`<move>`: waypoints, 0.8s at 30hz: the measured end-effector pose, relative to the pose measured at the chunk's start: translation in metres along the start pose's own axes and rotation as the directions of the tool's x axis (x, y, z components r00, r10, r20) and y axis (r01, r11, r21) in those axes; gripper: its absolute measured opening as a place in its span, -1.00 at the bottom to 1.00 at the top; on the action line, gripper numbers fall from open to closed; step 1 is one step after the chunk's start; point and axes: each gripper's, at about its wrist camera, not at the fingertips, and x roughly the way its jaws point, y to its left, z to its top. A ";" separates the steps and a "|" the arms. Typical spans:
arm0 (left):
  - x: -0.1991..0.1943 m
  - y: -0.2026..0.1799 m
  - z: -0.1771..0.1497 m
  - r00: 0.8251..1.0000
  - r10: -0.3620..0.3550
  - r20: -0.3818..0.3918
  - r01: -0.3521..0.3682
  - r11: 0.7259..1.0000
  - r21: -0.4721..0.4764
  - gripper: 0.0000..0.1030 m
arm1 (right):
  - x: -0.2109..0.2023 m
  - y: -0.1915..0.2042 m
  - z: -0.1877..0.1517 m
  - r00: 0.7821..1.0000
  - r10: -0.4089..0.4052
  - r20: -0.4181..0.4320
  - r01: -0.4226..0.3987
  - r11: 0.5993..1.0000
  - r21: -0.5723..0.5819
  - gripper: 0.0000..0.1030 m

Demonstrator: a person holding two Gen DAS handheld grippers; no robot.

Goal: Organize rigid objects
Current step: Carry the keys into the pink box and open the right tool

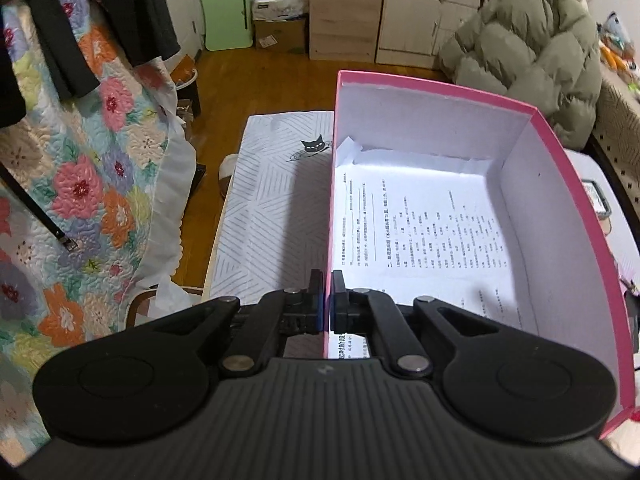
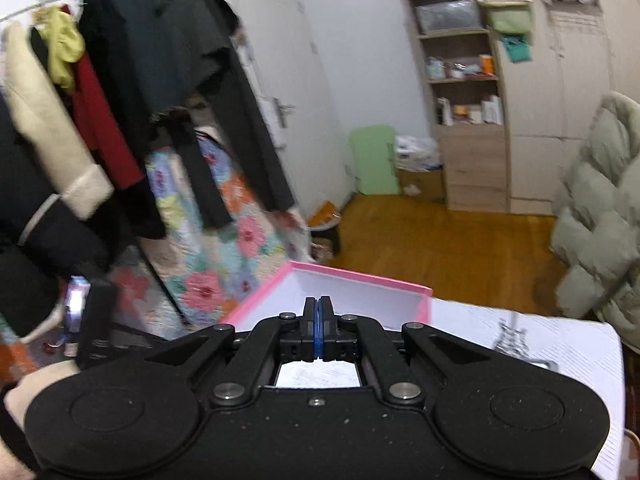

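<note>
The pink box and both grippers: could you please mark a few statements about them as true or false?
1. The left gripper is shut on the side wall of the pink box. True.
2. The box holds several toys. False: only a printed sheet lies in it.
3. The right gripper is wide open. False: it is shut, with nothing between its pads.
4. The box stands on a striped white cloth. True.
5. The box interior is black. False: it is white.
</note>
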 end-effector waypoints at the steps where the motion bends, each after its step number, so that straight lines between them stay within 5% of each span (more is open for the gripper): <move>1: 0.000 0.001 -0.001 1.000 0.001 0.006 -0.001 1.000 -0.007 -0.96 | 0.000 -0.006 -0.004 1.000 -0.015 -0.016 0.015 1.000 0.007 -0.96; 4: -0.001 0.002 -0.003 1.000 -0.002 0.016 0.002 1.000 -0.019 -0.96 | 0.008 -0.025 -0.022 0.989 -0.090 -0.121 0.089 0.996 -0.011 -0.83; 7: -0.002 0.005 -0.005 1.000 -0.009 0.022 0.010 0.998 -0.054 -0.95 | 0.023 -0.040 -0.049 0.955 -0.133 -0.265 0.125 0.991 -0.048 -0.83; 11: -0.003 0.008 -0.008 1.000 -0.007 0.026 0.009 0.996 -0.088 -0.94 | 0.043 -0.035 -0.078 0.920 -0.106 -0.378 0.059 0.989 -0.136 -0.73; 13: -0.004 0.006 -0.009 1.000 0.005 0.031 -0.002 0.996 -0.090 -0.94 | 0.051 -0.027 -0.091 0.907 -0.094 -0.411 0.007 0.978 -0.208 -0.30; 19: -0.010 0.014 -0.019 0.999 0.027 0.041 -0.019 0.985 -0.171 -0.93 | 0.084 -0.006 -0.114 0.887 -0.150 -0.437 -0.044 0.914 -0.403 -0.08; 21: -0.012 0.015 -0.022 0.998 0.043 0.049 -0.033 0.981 -0.191 -0.92 | 0.092 -0.004 -0.120 0.903 -0.182 -0.390 -0.028 0.880 -0.474 -0.04; 24: -0.013 0.010 -0.022 0.997 0.062 0.035 -0.055 0.984 -0.170 -0.93 | 0.092 0.003 -0.126 0.912 -0.222 -0.345 -0.017 0.821 -0.571 -0.56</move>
